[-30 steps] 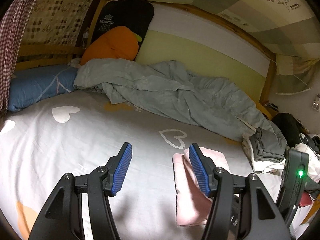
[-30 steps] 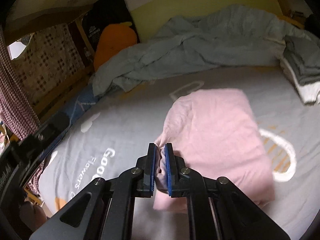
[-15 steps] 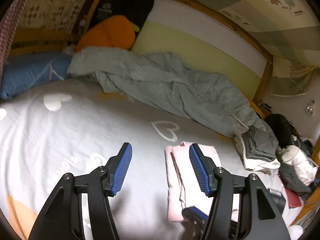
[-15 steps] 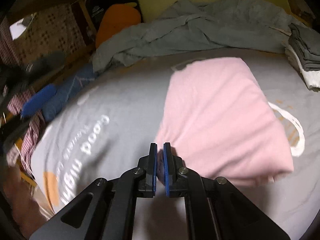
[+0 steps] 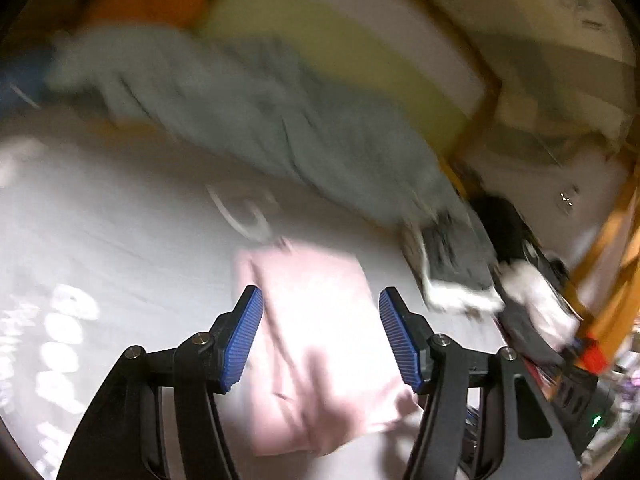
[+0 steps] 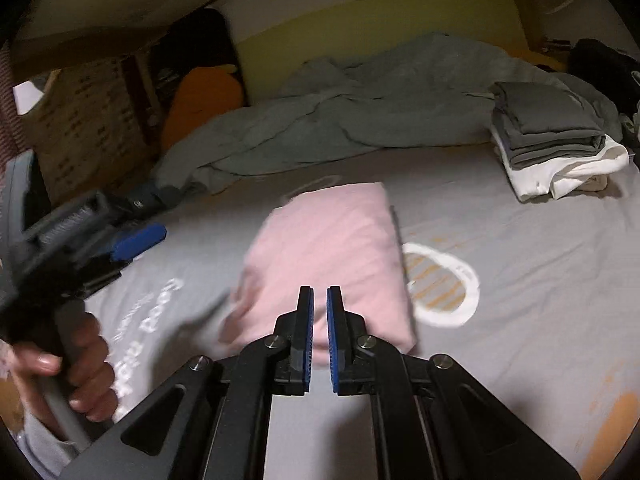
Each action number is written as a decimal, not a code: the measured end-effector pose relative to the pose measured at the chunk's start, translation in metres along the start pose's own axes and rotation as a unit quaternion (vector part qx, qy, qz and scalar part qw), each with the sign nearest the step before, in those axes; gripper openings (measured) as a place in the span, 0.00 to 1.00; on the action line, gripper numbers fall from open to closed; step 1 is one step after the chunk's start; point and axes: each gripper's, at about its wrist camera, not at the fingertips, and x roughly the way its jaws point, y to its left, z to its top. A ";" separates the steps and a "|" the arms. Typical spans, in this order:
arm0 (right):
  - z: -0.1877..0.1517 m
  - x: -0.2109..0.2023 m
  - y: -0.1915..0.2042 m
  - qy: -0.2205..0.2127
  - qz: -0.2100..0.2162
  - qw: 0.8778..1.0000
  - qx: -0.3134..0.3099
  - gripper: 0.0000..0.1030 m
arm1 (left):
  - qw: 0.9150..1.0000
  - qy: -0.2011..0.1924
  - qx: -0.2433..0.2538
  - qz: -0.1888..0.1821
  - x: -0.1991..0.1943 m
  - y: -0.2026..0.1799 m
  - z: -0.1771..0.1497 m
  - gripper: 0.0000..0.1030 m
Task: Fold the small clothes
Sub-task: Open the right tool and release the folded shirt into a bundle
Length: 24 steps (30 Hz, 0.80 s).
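Observation:
A folded pink garment (image 6: 332,248) lies flat on the grey bed sheet (image 6: 540,280); it also shows in the blurred left wrist view (image 5: 320,320). My right gripper (image 6: 320,300) hovers over the garment's near edge with its blue pads almost together, a narrow gap between them and no cloth in it. My left gripper (image 5: 321,334) is open wide above the garment's near half, holding nothing. The left gripper also appears at the left edge of the right wrist view (image 6: 132,238), held in a hand.
A stack of folded grey and white clothes (image 6: 552,140) sits at the right of the bed. A rumpled grey-green duvet (image 6: 340,120) runs along the back, with an orange cushion (image 6: 200,100) at the left. A wooden bed frame (image 5: 616,276) and clutter are at the right.
My right gripper let go of the pink garment's edge and the garment now lies flat. My left gripper swung right and now hangs over the garment; its view is motion-blurred.

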 end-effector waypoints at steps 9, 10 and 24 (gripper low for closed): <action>-0.032 0.002 0.007 0.005 -0.015 0.998 -0.054 0.06 | 0.988 0.087 -0.111 -0.067 0.076 0.031 0.002 0.04; -0.032 0.003 0.005 0.010 -0.014 0.999 -0.050 0.06 | 0.990 0.084 -0.098 -0.060 0.075 0.027 0.001 0.00; -0.023 0.000 0.012 0.003 0.040 0.998 -0.044 0.06 | 0.996 0.071 -0.010 0.059 0.047 0.023 0.023 0.00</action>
